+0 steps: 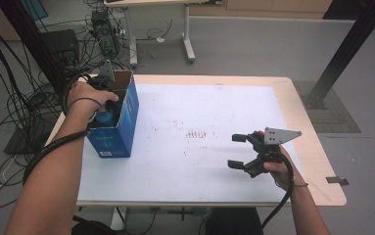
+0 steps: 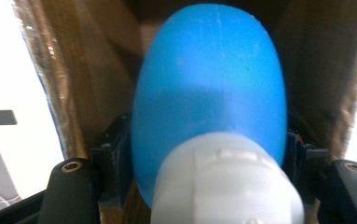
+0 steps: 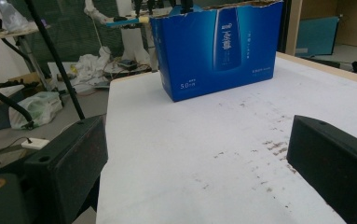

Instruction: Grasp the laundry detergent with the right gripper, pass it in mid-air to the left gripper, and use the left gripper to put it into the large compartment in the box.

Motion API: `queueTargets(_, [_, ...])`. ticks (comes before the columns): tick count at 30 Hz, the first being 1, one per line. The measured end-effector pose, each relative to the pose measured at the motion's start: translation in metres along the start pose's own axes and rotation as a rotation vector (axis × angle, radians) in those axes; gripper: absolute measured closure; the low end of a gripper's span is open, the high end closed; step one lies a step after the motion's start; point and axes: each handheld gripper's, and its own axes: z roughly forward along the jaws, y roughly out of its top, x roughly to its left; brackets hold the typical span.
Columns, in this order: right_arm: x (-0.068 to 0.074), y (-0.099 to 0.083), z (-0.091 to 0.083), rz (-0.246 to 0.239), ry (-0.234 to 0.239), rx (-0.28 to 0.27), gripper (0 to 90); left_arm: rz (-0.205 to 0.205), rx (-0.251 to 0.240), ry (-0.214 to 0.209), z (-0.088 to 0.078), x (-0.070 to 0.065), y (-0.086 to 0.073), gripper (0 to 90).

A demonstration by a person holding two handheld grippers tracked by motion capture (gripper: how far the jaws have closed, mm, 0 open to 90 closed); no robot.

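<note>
The left claw (image 1: pixel 107 100) reaches down into the open top of a blue box (image 1: pixel 126 122) standing upright at the left edge of the bench (image 1: pixel 214 161). In the left gripper view, a blue bottle (image 2: pixel 209 93) with a white cap (image 2: pixel 227 182) lies between the black jaws, cap toward the camera, flanked by the brown cardboard inner walls of the box; the jaws sit close against the bottle's sides, but whether they press on it or have slackened cannot be told. The step in hand is judged to be the placing of the bottle into the box, near its end. The next move would call for the jaws to part fully and the claw to lift straight up, clear of the box walls. The right claw (image 1: pixel 243 151) hovers over the right part of the bench, well apart from the box, its jaws wide and holding nothing.
</note>
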Motion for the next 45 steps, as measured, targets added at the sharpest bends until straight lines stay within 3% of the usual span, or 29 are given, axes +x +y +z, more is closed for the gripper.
queueTargets(9, [0.000, 0.000, 0.002, 0.000, 0.003, -0.002, 4.9, -0.004, 0.006, 0.019, -0.003, -0.001, 0.000, 30.1])
queueTargets(24, [0.000, 0.002, 0.001, -0.006, 0.003, -0.004, 4.9, -0.013, -0.053, 0.038, -0.043, -0.006, -0.007, 27.9])
queueTargets(35, [-0.001, 0.006, 0.001, -0.009, 0.005, 0.007, 4.8, 0.010, -0.116, 0.051, -0.076, -0.014, -0.018, 22.9])
queueTargets(45, [0.000, 0.005, 0.002, -0.004, 0.002, 0.026, 4.9, 0.031, -0.145, 0.053, -0.087, -0.025, -0.025, 13.5])
